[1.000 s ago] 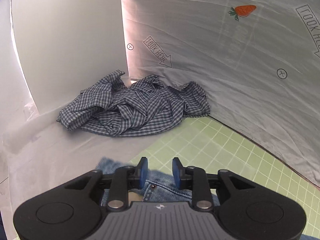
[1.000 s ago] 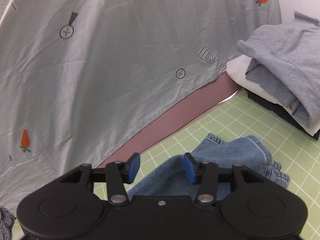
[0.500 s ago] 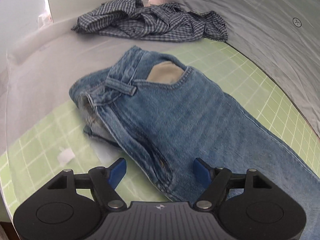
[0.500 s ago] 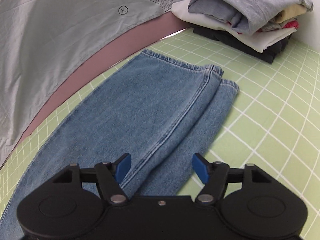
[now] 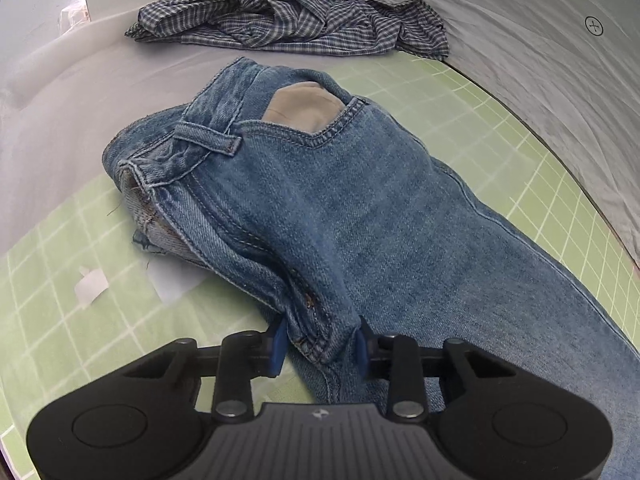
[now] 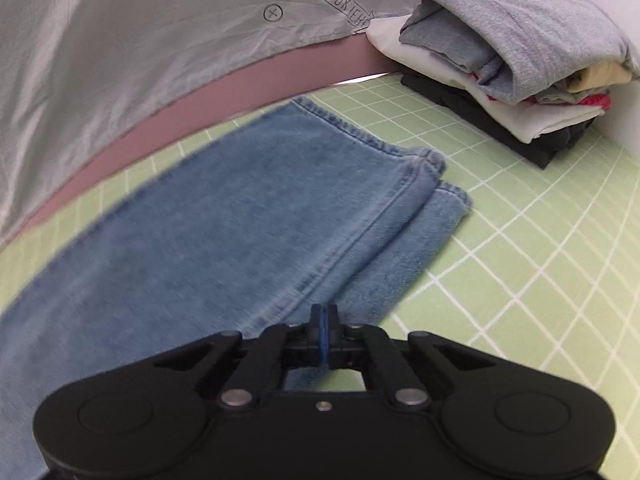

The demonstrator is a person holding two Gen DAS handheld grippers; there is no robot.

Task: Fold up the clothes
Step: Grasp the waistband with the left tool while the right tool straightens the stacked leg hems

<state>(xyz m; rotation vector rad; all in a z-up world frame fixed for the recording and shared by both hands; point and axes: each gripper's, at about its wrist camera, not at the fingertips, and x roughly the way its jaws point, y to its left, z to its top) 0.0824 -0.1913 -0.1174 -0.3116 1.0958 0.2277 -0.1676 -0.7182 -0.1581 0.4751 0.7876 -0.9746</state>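
Observation:
Blue jeans (image 5: pixel 360 208) lie lengthwise on the green grid mat, waistband and pocket lining towards the far left. My left gripper (image 5: pixel 319 347) is shut on a bunched fold of denim at the fly, and fabric fills the gap between its blue pads. In the right wrist view the two jeans legs (image 6: pixel 240 232) lie flat, one on the other, with the hems far right. My right gripper (image 6: pixel 324 320) is shut at the near edge of the legs. Its pads press together there on a thin edge of denim.
A crumpled checked shirt (image 5: pixel 296 20) lies beyond the jeans' waistband. A stack of folded clothes (image 6: pixel 508 68) stands at the far right of the green mat (image 6: pixel 540 260). Grey printed sheet (image 6: pixel 140 40) hangs behind. White paper scraps (image 5: pixel 92 288) lie on the mat's left.
Both grippers went from wide open above the flat jeans to shut. The left has come down onto the fly fold and the right onto the legs' near edge.

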